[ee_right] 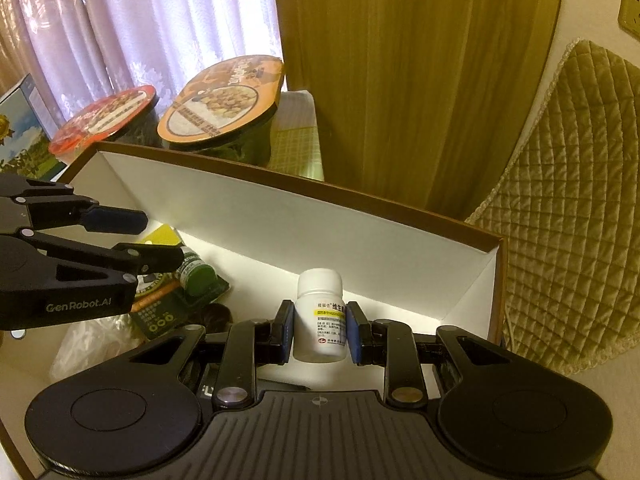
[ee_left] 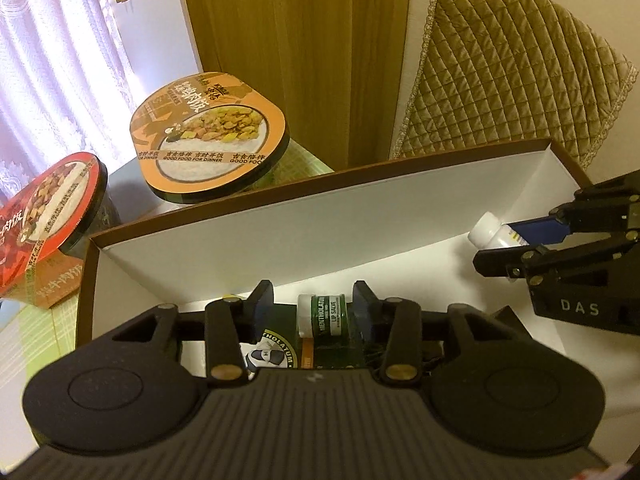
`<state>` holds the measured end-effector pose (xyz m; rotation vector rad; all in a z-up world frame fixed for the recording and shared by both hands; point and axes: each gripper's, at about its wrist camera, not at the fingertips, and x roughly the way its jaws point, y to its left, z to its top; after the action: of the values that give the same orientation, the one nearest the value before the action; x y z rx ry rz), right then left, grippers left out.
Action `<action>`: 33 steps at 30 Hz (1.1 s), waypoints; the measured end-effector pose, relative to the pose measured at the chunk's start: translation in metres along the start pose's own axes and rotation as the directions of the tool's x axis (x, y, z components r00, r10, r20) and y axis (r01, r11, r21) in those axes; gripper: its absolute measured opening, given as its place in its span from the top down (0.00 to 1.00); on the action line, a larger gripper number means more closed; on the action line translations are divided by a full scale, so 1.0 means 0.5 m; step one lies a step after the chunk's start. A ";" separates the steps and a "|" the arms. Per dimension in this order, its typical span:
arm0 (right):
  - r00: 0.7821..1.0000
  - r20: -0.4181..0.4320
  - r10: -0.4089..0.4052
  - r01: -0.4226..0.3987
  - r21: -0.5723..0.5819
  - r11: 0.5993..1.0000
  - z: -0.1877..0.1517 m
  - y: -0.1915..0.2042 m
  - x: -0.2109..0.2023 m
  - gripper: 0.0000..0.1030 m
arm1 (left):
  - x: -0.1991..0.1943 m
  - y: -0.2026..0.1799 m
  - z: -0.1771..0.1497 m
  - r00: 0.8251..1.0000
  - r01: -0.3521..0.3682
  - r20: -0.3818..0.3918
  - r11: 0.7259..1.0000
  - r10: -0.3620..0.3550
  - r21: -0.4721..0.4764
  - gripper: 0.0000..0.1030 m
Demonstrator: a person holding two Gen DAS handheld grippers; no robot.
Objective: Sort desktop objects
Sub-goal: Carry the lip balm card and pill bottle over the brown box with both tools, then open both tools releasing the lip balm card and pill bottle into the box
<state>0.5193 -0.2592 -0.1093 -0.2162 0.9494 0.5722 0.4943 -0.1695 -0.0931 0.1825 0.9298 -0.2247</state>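
A white box with a brown rim (ee_left: 256, 240) (ee_right: 304, 232) holds the sorted items. My left gripper (ee_left: 314, 304) is inside it, jaws open and standing apart from a green Mentholatum lip-salve pack (ee_left: 326, 314) that lies on the box floor; the pack also shows in the right wrist view (ee_right: 196, 280) below the left gripper (ee_right: 160, 236). My right gripper (ee_right: 320, 332) is shut on a white pill bottle (ee_right: 320, 316) and holds it over the box's right end. The right gripper (ee_left: 516, 240) and its bottle (ee_left: 490, 232) show in the left wrist view.
Two instant-rice bowls, an orange one (ee_left: 212, 136) (ee_right: 224, 100) and a red one (ee_left: 48, 208) (ee_right: 104, 116), stand behind the box. A carton (ee_right: 20, 128) stands far left. A clear bag (ee_right: 88, 348) lies in the box. A quilted cushion (ee_left: 500, 72) is at right.
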 end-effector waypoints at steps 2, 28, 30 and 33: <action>1.000 0.007 0.009 -0.009 0.000 1.000 0.000 0.001 0.000 0.77 | -0.002 0.001 -0.001 1.000 0.001 -0.001 1.000 -0.001 -0.003 0.61; 0.978 0.206 0.025 -0.040 0.072 0.997 -0.080 0.043 -0.185 0.02 | -0.265 0.072 -0.090 0.981 0.104 0.171 0.993 -0.094 -0.050 0.26; 0.976 0.215 0.018 -0.037 0.083 0.996 -0.090 0.052 -0.203 0.02 | -0.298 0.080 -0.110 0.977 0.111 0.188 0.992 -0.098 -0.060 0.23; 0.972 0.233 0.014 -0.034 0.083 0.996 -0.107 0.068 -0.232 0.02 | -0.341 0.089 -0.138 0.974 0.109 0.205 0.991 -0.091 -0.077 0.22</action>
<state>0.4109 -0.2957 -0.0430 -0.0579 0.7481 0.5638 0.3546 -0.0904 0.0068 0.0306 0.7461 -0.2897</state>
